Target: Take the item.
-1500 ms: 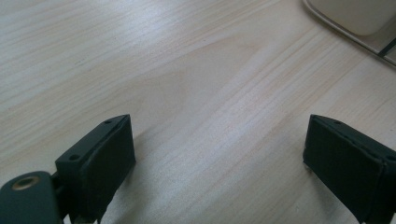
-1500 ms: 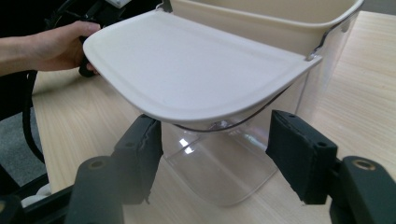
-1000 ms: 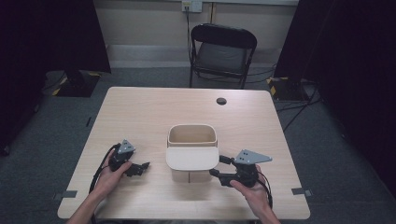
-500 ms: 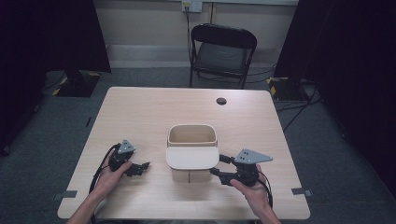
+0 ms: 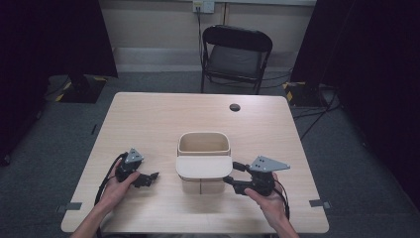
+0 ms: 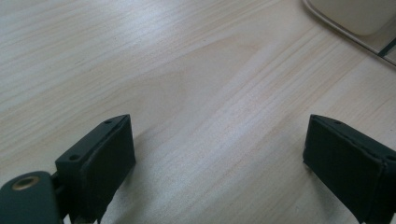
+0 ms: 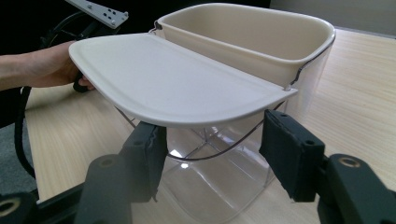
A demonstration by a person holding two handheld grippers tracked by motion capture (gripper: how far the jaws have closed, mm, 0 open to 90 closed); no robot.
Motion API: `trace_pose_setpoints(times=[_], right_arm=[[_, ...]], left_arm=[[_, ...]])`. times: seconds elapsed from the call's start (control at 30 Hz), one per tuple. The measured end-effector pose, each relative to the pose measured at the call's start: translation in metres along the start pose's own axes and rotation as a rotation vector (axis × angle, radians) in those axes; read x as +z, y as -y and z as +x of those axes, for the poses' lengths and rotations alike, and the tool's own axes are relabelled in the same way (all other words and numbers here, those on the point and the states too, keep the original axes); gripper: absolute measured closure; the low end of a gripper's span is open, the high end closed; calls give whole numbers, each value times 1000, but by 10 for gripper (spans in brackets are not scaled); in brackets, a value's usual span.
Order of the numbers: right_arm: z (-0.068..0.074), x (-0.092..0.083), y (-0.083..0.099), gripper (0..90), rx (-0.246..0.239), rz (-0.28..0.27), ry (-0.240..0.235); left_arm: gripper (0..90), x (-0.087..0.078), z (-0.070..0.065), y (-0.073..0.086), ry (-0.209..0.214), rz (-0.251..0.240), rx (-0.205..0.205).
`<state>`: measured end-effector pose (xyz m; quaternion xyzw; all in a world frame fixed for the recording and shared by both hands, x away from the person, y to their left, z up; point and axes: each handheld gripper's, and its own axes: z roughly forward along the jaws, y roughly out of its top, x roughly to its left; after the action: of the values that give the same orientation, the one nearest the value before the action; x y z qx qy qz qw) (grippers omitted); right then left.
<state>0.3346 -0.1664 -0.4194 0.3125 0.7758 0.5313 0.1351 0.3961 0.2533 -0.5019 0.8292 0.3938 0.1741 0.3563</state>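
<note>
Both grippers flanked the lidded bin.
Right gripper (image 5: 232,174) spread under the cream lid (image 7: 177,81) of the clear bin (image 5: 203,153); left gripper (image 5: 151,177) spread over the table (image 6: 187,84).

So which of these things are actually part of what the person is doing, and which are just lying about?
Part of the job:
- clear bin with cream insert
- its cream lid, hinged open
- right gripper, jaws open just under the lid
- left gripper, open, on the table

Just lying about:
- folding chair behind the table
- small dark round spot on the tabletop

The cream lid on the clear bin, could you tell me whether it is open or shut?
Open: the lid juts out flat toward the right gripper, leaving the bin's cream inner tub uncovered.
</note>
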Motion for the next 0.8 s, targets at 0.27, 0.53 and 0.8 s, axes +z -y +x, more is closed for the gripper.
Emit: trace_pose_setpoints(times=[0.27, 0.53, 0.8], right_arm=[[0, 1, 0, 398, 4, -3, 8], [0, 0, -2, 393, 7, -16, 14], [-1, 1, -3, 388, 15, -22, 13]], left_arm=[[83, 0, -1, 0, 3, -1, -11], [83, 0, 0, 0, 1, 0, -6], [83, 0, 0, 0, 1, 0, -6]])
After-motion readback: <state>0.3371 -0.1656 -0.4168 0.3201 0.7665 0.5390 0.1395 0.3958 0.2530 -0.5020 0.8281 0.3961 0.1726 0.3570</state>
